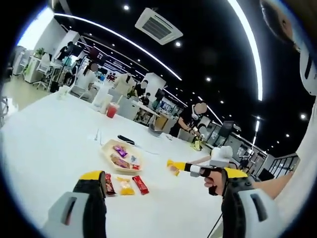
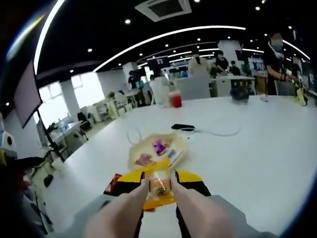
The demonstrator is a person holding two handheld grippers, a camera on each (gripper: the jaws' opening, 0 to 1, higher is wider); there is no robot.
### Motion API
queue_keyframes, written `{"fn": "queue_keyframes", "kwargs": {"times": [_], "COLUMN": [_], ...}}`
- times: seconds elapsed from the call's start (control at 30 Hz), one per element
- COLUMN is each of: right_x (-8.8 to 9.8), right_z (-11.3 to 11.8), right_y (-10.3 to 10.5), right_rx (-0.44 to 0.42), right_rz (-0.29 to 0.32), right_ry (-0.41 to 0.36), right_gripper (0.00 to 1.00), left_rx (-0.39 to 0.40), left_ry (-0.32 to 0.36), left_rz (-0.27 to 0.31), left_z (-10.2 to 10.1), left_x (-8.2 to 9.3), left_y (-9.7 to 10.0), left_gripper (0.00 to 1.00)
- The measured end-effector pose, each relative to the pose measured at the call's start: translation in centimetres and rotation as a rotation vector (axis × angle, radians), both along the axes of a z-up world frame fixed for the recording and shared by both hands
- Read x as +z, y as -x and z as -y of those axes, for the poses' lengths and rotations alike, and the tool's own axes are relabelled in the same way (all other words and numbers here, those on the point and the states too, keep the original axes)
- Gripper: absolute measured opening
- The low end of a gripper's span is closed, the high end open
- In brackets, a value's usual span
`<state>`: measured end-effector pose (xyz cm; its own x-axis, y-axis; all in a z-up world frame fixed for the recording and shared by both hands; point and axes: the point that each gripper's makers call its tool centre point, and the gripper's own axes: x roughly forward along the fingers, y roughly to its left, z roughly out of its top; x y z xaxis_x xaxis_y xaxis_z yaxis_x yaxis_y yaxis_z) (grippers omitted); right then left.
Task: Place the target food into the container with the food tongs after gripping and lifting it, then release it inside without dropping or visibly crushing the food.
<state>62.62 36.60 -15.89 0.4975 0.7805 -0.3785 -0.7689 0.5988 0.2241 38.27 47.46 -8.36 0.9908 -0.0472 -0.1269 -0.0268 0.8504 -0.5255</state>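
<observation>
My right gripper (image 2: 159, 181) is shut on the food tongs (image 2: 130, 208), whose pale arms pinch a yellow snack packet (image 2: 158, 192) just above the table. Beyond it lies the shallow beige container (image 2: 174, 140), with a purple packet (image 2: 159, 147) and other wrapped snacks in it. In the left gripper view the container (image 1: 106, 146) sits mid-table. A red packet (image 1: 109, 184), a yellow packet (image 1: 125, 186) and another red packet (image 1: 140, 184) lie in front of it. The right gripper (image 1: 181, 167) reaches in from the right, level with the container. My left gripper (image 1: 162, 178) is open and holds nothing.
A red drink cup (image 1: 112, 110) and a black object (image 1: 126, 140) lie beyond the container on the white table (image 1: 44, 144). A thin cable loop (image 2: 223, 129) rests to the right. Several people stand at desks in the background.
</observation>
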Motion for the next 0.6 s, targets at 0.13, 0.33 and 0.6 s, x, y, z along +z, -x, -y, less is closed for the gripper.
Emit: {"fn": "queue_keyframes", "kwargs": {"times": [0.13, 0.33, 0.6], "right_x": [0.5, 2.2, 3.5], "right_z": [-0.3, -0.4, -0.7], "right_y": [-0.1, -0.5, -0.9], "right_rx": [0.019, 0.031, 0.043], "right_rz": [0.030, 0.065, 0.103], "right_ry": [0.004, 0.006, 0.016], "right_gripper": [0.23, 0.23, 0.23], "left_rx": [0.009, 0.024, 0.033], "left_ry": [0.003, 0.003, 0.012], "left_rz": [0.004, 0.012, 0.028], "left_z": [0.1, 0.0, 0.1], "left_x": [-0.1, 0.0, 0.1], "left_y": [0.5, 0.8, 1.0], "left_gripper": [0.98, 0.98, 0.98]}}
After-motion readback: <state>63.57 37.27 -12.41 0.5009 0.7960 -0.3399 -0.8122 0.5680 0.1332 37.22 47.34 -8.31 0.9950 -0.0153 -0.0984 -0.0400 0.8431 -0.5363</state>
